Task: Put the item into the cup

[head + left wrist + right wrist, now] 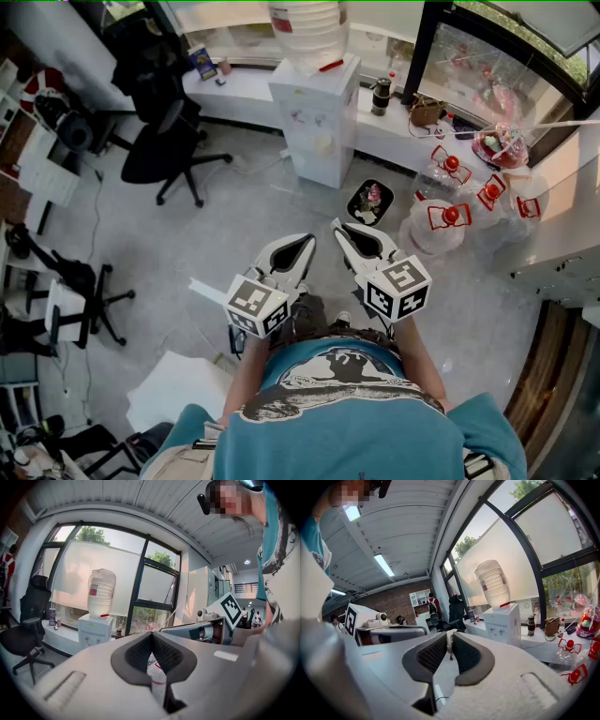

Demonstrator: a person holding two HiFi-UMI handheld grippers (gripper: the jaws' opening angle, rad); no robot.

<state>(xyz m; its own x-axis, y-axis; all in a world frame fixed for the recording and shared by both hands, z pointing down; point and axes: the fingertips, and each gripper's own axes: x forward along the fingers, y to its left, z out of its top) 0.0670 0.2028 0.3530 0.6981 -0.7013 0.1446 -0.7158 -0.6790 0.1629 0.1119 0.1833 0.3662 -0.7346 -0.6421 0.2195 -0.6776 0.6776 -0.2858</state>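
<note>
Both grippers are held side by side in front of the person's chest, above the grey floor. My left gripper is shut, its black pads touching at the tip with nothing between them. My right gripper has its pads closed on a small, thin white item that stands upright in the narrow gap. In the head view the item is too small to make out. No cup shows in any view.
A white water dispenser with a bottle on top stands ahead by the window counter. Several empty water bottles with red handles lie to the right, with a black tray on the floor. A black office chair stands at the left and white sheets lie at the lower left.
</note>
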